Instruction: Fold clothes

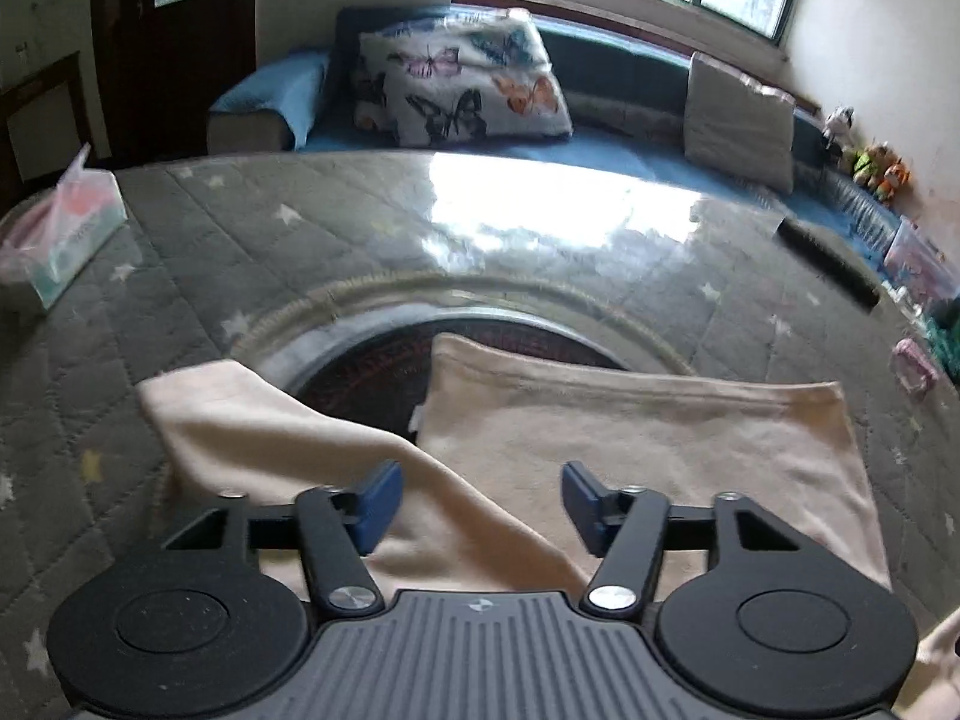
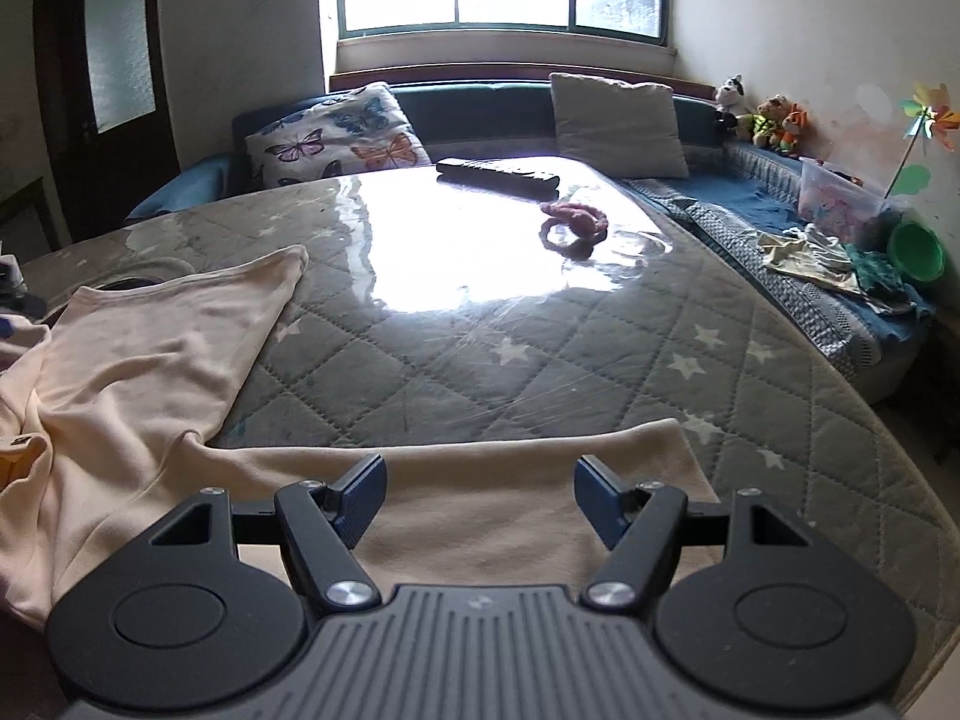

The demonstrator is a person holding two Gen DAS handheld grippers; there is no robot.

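A pale cream garment (image 1: 630, 438) lies spread on the grey quilted table (image 1: 252, 222), partly over a round dark hole in the cover. My left gripper (image 1: 480, 504) hovers just above the cloth, jaws wide open and empty. In the right wrist view the same garment (image 2: 138, 348) spreads to the left, with one flat part (image 2: 498, 504) running under my right gripper (image 2: 480, 498). That gripper is open and empty, just above the cloth near the table's near edge.
A tissue box (image 1: 66, 234) sits at the table's left. A black remote (image 2: 498, 175) and a pink scrunchie (image 2: 576, 225) lie at the far side. A blue sofa with a butterfly pillow (image 2: 336, 141), grey cushion (image 2: 618, 120) and toys surrounds the table.
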